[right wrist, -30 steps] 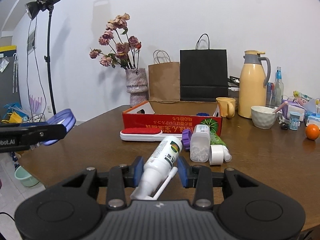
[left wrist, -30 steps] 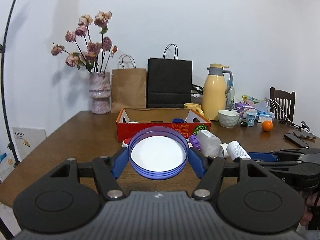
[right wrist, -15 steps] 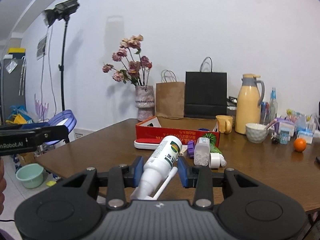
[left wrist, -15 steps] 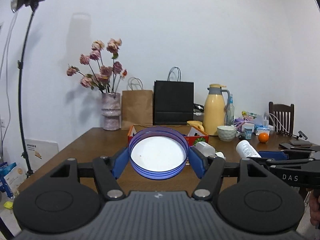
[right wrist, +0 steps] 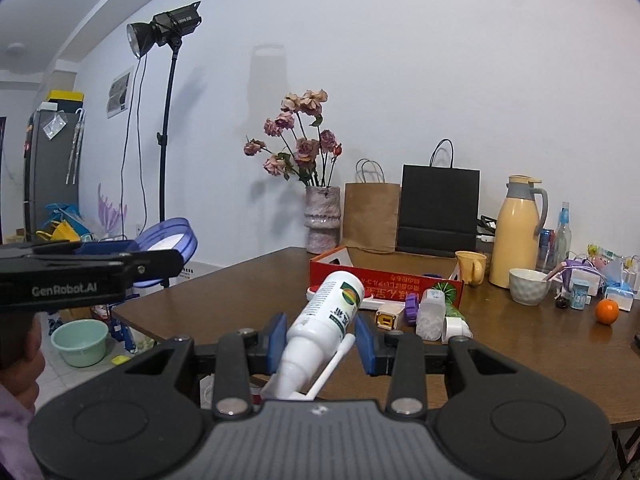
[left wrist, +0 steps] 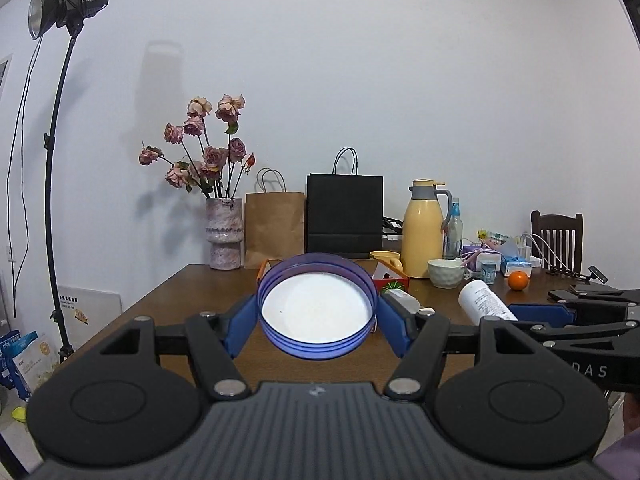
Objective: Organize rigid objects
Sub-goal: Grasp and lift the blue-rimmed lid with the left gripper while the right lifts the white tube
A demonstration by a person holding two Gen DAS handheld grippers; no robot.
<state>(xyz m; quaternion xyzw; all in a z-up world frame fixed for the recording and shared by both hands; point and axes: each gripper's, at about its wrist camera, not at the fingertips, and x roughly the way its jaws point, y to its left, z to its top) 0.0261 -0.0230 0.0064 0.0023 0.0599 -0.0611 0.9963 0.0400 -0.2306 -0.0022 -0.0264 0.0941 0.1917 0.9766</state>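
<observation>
Two loads were gripped: a round blue-rimmed white lid (left wrist: 318, 307) in the left gripper (left wrist: 318, 322), a white plastic spray bottle (right wrist: 324, 326) in the right gripper (right wrist: 320, 338); the tilted bottle, seemingly pinched low, risked slipping.

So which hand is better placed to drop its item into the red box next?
Probably the right. Its tool grips the white spray bottle with the red box open straight ahead. The left tool holds the purple lid, which hides most of the box from its view.

"GenRobot.AI" on the left claw's arm (right wrist: 64, 290), "DAS" on the right claw's arm (left wrist: 588, 371)
</observation>
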